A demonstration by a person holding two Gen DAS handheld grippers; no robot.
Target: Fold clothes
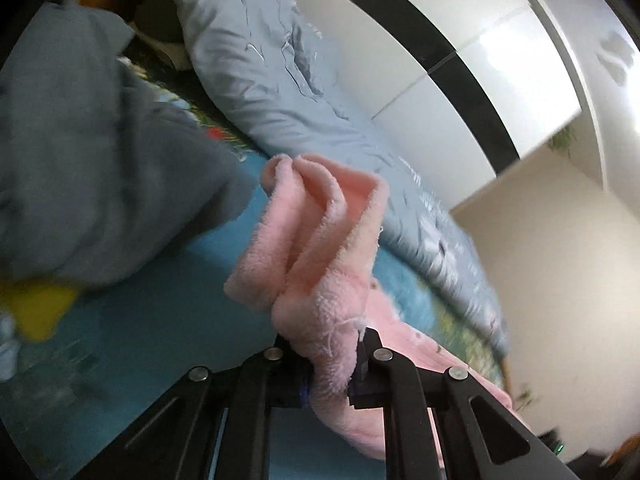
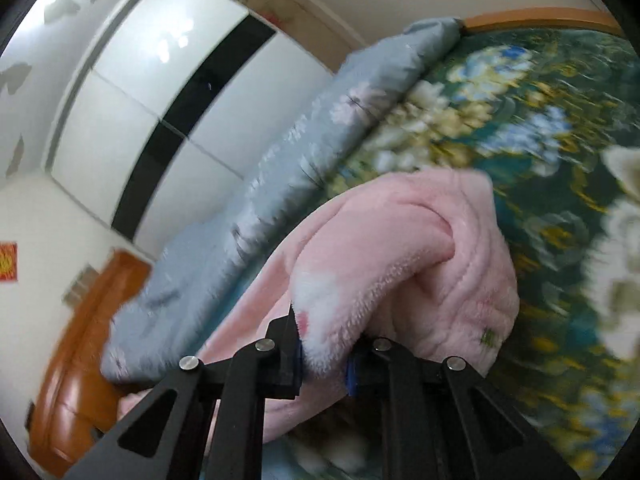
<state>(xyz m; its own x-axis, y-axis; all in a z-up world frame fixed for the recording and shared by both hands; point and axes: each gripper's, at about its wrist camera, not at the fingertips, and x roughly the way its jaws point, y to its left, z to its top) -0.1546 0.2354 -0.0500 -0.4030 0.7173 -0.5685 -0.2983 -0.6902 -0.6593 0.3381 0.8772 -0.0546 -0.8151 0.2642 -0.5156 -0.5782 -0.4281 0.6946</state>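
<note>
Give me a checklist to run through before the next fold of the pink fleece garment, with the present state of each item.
1. Left gripper shut on the pink fleece garment: ok, fabric is bunched between its fingers.
2. Right gripper shut on the same garment: ok, a white-tipped edge is pinched.
3. Both grips on matching corners: cannot tell, the fabric is crumpled at each grip.
4. Garment lifted off the floral bedsheet: cannot tell, only part of it shows.
5. Landing area free: not ok, a grey garment and the light blue quilt lie close by.
6. Views sharp enough to judge alignment: not ok, both are motion-blurred.
</note>
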